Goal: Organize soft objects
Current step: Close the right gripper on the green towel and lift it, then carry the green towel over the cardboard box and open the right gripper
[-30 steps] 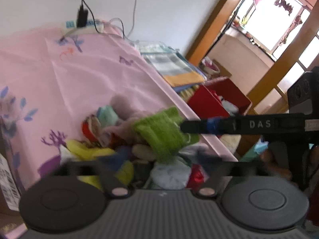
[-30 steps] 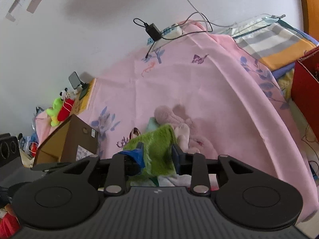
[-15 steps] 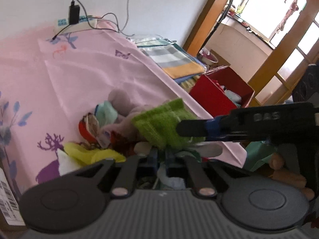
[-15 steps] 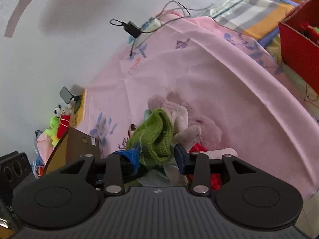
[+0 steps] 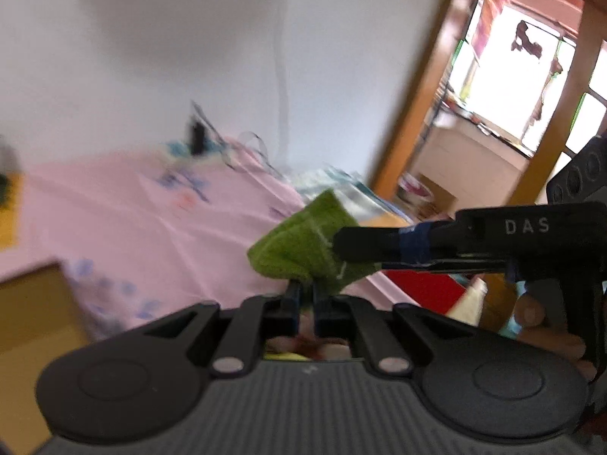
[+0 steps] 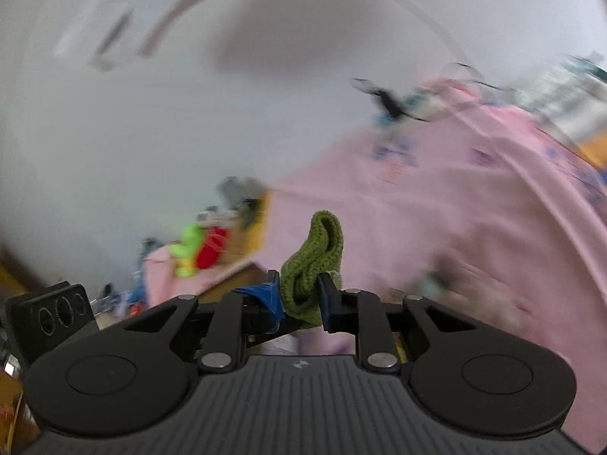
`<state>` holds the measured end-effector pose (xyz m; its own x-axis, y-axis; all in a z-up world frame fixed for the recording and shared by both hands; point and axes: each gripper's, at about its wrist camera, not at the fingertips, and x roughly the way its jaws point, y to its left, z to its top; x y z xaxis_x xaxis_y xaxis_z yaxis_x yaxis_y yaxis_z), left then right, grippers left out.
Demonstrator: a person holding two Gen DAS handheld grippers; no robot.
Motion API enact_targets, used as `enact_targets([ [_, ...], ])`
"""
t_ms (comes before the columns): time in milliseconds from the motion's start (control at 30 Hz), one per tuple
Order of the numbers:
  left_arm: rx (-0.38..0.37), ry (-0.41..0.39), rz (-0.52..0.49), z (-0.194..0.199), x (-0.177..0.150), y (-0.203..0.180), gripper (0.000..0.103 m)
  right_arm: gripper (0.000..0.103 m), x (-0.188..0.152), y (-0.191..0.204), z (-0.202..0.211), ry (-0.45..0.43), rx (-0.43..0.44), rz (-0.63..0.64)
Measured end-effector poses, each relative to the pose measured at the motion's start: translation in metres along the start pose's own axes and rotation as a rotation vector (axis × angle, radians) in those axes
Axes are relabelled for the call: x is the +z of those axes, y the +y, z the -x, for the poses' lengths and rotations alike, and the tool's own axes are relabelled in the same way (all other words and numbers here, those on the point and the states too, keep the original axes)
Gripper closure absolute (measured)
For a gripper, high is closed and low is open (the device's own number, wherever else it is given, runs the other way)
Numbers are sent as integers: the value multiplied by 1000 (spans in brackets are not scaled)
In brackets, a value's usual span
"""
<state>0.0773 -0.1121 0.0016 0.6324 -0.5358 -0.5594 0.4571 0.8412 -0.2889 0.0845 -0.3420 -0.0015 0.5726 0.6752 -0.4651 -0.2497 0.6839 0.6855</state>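
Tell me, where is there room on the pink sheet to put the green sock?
The pink flowered sheet is bare in the middle, between the brown cardboard box, the black charger and the folded striped blankets. Crowded: under the green knitted sock, where the soft-toy pile lies.

- Motion blur smears the pink bedsheet (image 5: 159,227) and the charger and cables (image 5: 197,140) by the wall; its printed motifs cannot be made out.
- The green knitted piece (image 5: 303,242) is partly hidden behind the right tongs (image 5: 337,244).
- The pile below the left tongs (image 5: 305,292) shows only as slivers.
- The plush toys (image 6: 197,246) are blurred beyond telling.
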Motion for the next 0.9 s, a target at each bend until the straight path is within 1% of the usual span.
enact_targets([
  [133, 116, -69, 5, 49, 7, 31, 101, 101, 8, 46, -45, 43, 102, 65],
  [200, 185, -77, 20, 69, 6, 50, 101, 101, 7, 68, -75, 88, 160, 75],
  [300, 290, -73, 86, 96, -4, 89, 101, 101, -4, 104, -127, 168, 206, 119],
  [367, 362, -41, 138, 108, -11, 118, 101, 101, -18, 127, -164, 224, 196, 168],
  [433, 438, 0, 171, 115, -20, 145, 101, 101, -32, 144, -200, 283, 202, 182],
  [533, 536, 65, 211, 119, -32, 184, 101, 101, -54, 169, -250, 359, 184, 208],
  [567, 557, 82, 228, 120, -39, 195, 101, 100, -61, 178, -265, 376, 177, 219],
  [667, 617, 120, 277, 122, -51, 232, 101, 100, -78, 194, -295, 416, 156, 240],
  [733, 666, 147, 282, 120, -56, 249, 100, 99, -88, 202, -312, 449, 132, 258],
  [767, 682, 158, 284, 120, -59, 259, 100, 97, -90, 203, -318, 458, 120, 264],
  [800, 697, 167, 288, 119, -62, 270, 99, 92, -93, 205, -324, 467, 103, 268],
  [867, 721, 183, 287, 115, -66, 280, 95, 92, -96, 206, -331, 470, 87, 263],
  [900, 734, 190, 282, 115, -67, 283, 83, 91, -96, 206, -332, 467, 79, 260],
])
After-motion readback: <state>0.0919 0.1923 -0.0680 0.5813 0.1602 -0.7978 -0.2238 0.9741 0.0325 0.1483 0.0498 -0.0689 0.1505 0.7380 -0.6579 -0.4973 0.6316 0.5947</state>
